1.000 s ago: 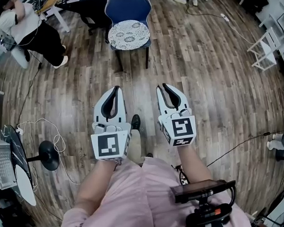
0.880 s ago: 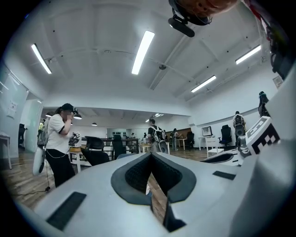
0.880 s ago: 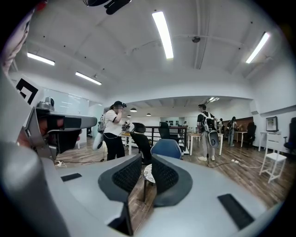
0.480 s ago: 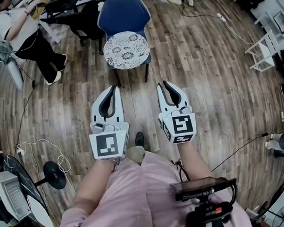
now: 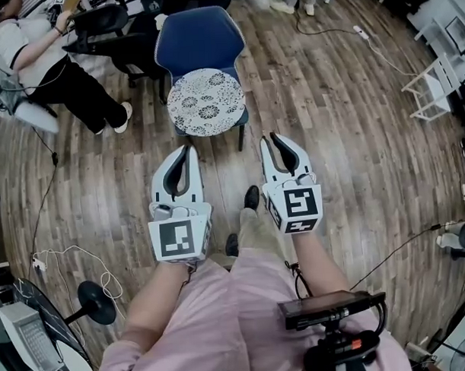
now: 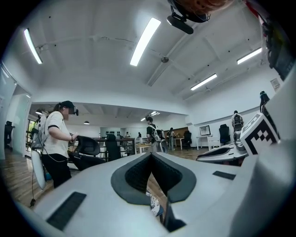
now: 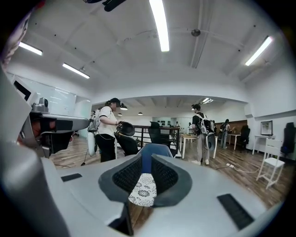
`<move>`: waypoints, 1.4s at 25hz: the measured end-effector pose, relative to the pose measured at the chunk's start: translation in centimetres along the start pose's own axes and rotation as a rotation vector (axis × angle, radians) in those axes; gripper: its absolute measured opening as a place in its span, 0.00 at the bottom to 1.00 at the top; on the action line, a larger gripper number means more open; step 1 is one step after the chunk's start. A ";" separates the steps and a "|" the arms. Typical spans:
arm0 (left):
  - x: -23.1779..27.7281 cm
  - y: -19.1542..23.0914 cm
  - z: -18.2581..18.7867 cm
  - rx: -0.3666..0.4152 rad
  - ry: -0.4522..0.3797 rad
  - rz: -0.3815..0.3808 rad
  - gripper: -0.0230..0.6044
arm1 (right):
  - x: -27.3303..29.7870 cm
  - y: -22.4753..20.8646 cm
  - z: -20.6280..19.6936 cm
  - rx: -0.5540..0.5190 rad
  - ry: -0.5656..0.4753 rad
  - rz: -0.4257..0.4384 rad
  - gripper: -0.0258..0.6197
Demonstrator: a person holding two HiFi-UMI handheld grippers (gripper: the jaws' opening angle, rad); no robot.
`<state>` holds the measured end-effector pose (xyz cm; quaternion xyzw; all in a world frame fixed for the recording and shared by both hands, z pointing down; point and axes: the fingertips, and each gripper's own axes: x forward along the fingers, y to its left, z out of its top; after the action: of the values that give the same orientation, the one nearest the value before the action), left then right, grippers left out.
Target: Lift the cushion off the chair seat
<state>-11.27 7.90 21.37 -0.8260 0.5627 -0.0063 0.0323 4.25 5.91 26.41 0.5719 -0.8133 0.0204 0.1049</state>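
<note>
A round white cushion with a dark floral print lies on the seat of a blue chair straight ahead. My left gripper hovers just short of the seat's front edge, shut, nothing between its tips. My right gripper is level with it, to the right of the seat, its tips a narrow gap apart and empty. In the left gripper view the left gripper shows a sliver of cushion below its pads. In the right gripper view the cushion and chair back show through the right gripper.
A person sits at upper left beside a black office chair. A white rack stands at the right, with a cable on the wood floor. A round-based stand sits at lower left. The wearer's shoe steps between the grippers.
The chair and cushion have come nearer, sliding down the head view as the wearer walks forward. Both grippers keep the same pose and jaw state.
</note>
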 end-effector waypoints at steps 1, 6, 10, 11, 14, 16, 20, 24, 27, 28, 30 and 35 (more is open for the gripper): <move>1.0 0.2 -0.4 0.001 0.007 0.000 0.05 | 0.9 -0.5 -0.2 0.004 0.004 -0.001 0.13; 7.2 1.1 -1.8 0.011 0.032 0.013 0.05 | 6.1 -3.9 -1.1 0.023 0.026 0.010 0.14; 13.0 2.2 -2.3 0.025 0.052 0.030 0.05 | 11.3 -7.2 -1.2 0.034 0.041 0.023 0.14; 14.5 2.5 -2.3 0.031 0.055 0.034 0.05 | 12.6 -8.1 -1.1 0.037 0.042 0.026 0.14; 18.7 3.3 -2.5 0.042 0.067 0.047 0.05 | 16.8 -10.5 -0.8 0.048 0.045 0.039 0.14; 21.2 3.8 -2.5 0.050 0.066 0.057 0.05 | 19.4 -11.7 -0.3 0.047 0.043 0.052 0.14; 25.2 5.6 -2.0 0.047 0.068 0.102 0.05 | 23.8 -13.5 1.2 0.028 0.035 0.075 0.14; 27.9 7.4 -2.6 0.037 0.064 0.112 0.05 | 27.1 -14.4 1.5 0.021 0.049 0.086 0.14; 30.3 9.1 -3.8 0.024 0.085 0.119 0.05 | 29.9 -14.8 0.8 0.020 0.077 0.095 0.14; 31.3 9.8 -4.4 0.019 0.095 0.120 0.05 | 31.1 -14.9 0.4 0.022 0.090 0.098 0.15; 33.3 11.3 -5.9 0.014 0.116 0.120 0.05 | 33.6 -15.0 -0.7 0.024 0.117 0.102 0.15; 37.5 14.3 -11.2 -0.024 0.191 0.109 0.05 | 39.0 -14.9 -6.0 0.049 0.215 0.101 0.17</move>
<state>-11.33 -32.74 30.71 -0.7900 0.6075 -0.0766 -0.0313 6.44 -34.47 38.55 0.5271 -0.8244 0.1067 0.1765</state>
